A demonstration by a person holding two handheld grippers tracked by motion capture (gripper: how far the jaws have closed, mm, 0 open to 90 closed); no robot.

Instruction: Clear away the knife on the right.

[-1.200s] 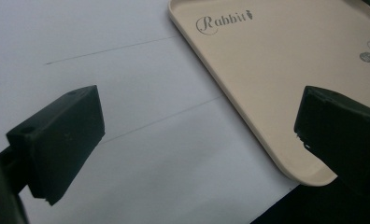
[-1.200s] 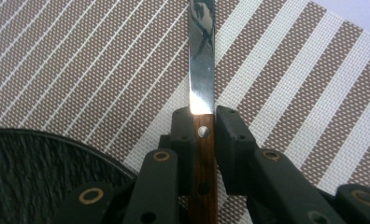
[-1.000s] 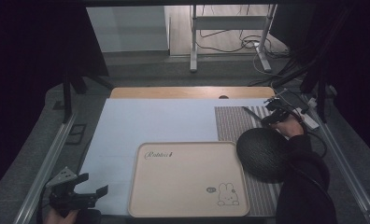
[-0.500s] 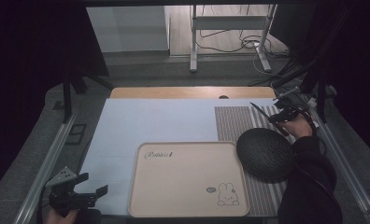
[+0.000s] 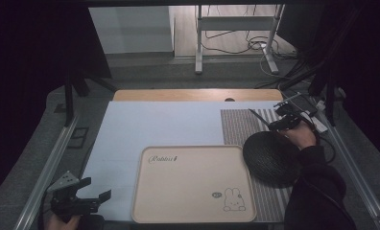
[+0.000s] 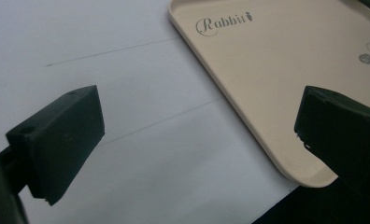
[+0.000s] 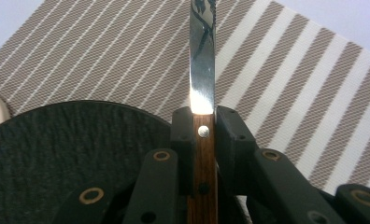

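While the right gripper hovers beyond the far edge of the round black plate, its jaws are clamped on the wooden handle of a knife, whose steel blade juts out over the striped placemat beneath that plate. Left of the plate lies a beige tray printed with a rabbit, resting on a pale blue mat. Well left of the plate, past the tray's near-left corner, the left gripper hangs with jaws spread wide, nothing between them
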